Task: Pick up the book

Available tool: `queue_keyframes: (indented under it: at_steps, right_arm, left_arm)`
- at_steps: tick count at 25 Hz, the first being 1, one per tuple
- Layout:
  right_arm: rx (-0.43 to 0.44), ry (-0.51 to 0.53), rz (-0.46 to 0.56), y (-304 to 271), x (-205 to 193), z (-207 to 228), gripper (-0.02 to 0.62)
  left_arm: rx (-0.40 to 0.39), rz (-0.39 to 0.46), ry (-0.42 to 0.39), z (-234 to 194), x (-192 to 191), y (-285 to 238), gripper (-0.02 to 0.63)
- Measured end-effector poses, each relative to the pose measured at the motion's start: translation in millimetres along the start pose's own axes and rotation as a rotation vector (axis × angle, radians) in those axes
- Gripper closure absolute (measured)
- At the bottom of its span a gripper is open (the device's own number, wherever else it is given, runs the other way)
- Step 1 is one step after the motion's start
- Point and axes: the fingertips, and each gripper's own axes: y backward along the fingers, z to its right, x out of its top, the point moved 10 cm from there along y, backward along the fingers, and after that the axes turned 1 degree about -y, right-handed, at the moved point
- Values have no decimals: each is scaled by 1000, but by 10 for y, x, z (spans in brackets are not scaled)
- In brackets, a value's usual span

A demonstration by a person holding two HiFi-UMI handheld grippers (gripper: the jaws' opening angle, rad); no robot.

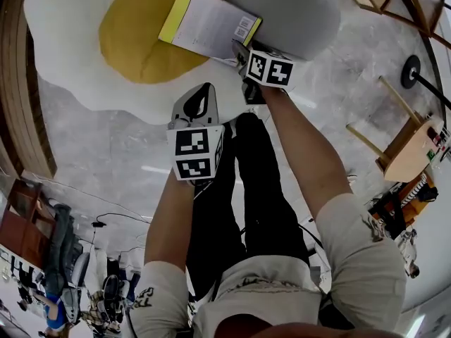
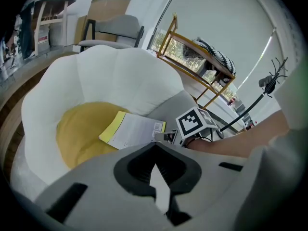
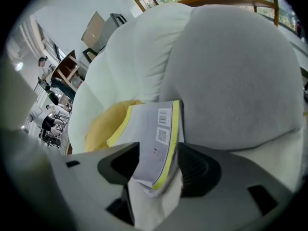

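The person's pale shirt [image 1: 261, 287] is filling the bottom of the head view, with both bare forearms reaching away over a marbled floor [image 1: 91, 146] towards a white, egg-shaped seat [image 1: 63, 27] with a yellow middle. The book [image 1: 211, 25] is lying flat, back cover up, partly on the yellow patch and partly against a grey cushion [image 1: 296, 9]. Its long axis is running across the view from left to right. The right hand-held gripper [image 1: 241, 51] is the nearer one. It is pointing steeply down at the book's near right corner, by the barcode, with its jaws standing wide apart around that corner and not visibly pressing on it. The left hand-held gripper [image 1: 206, 90] is hovering over the seat's white rim, short of the book, clenched on nothing.
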Motion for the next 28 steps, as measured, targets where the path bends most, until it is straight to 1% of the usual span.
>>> queue_keyframes:
  at_steps: [4, 7, 10, 16, 24, 28]
  right_arm:
    - [-60, -54, -3, -128, -34, 80, 348]
    - [-76, -81, -24, -216, -59, 135, 341]
    - [-67, -57, -48, -295, -37, 152, 339]
    - [-43, -53, -81, -438, -23, 148, 339]
    - [-25, -70, -42, -465, -25, 201, 341]
    - [8, -59, -25, -387, -23, 174, 343]
  left_arm:
    - [-3, -19, 24, -28, -122, -39, 588]
    - [-13, -39, 25, -46, -178, -58, 589]
    - [-24, -50, 20, -60, -207, -78, 589]
    - [-43, -70, 14, -97, -261, -107, 589]
    - [-48, -79, 37, -216, -293, -139, 589]
    - [-48, -73, 53, -234, -298, -129, 588]
